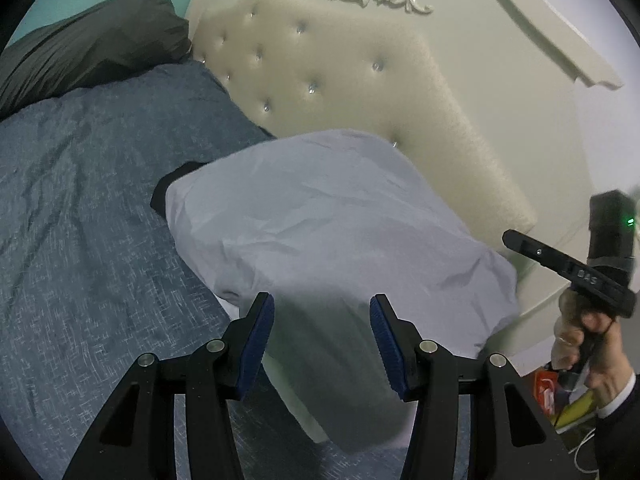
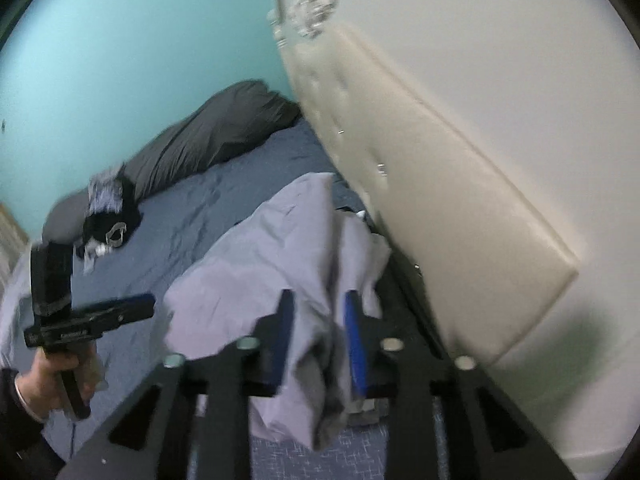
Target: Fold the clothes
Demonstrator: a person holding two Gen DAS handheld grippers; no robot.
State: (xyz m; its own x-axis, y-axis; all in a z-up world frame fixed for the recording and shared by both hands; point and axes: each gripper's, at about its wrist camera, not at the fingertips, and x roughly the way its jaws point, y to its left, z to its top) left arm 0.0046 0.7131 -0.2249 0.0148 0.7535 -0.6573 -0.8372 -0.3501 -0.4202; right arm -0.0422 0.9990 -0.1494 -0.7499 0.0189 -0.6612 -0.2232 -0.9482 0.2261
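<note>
From the left wrist view: left gripper (image 1: 322,322) at six o'clock, blue pads spread wide, nothing between them, hovering just short of the pale lavender garment (image 1: 332,228). Garment at centre, bunched in a rounded heap on the blue bedspread (image 1: 80,208), reaching toward three o'clock against the cream tufted headboard (image 1: 352,76); a dark edge peeking from beneath at nine o'clock of the heap. Dark grey pillow (image 1: 92,44) at ten o'clock. Right gripper (image 1: 520,245) at three o'clock, seen side-on in a hand (image 1: 588,344) with a white cuff; opening not readable from this angle. From the right wrist view, blurred by motion: right gripper (image 2: 318,320) at six o'clock, blue pads drawn partway in with a fold of the same garment (image 2: 280,240) pinched and hanging between them, cloth trailing up toward twelve o'clock over the bedspread (image 2: 192,224). Left gripper (image 2: 150,302) at nine o'clock, gripped by a hand (image 2: 52,380), clear of the cloth. Grey pillow (image 2: 212,132) at eleven o'clock, a small dark-and-light heap of clothing (image 2: 108,216) at ten o'clock, headboard (image 2: 440,208) at two o'clock.
</note>
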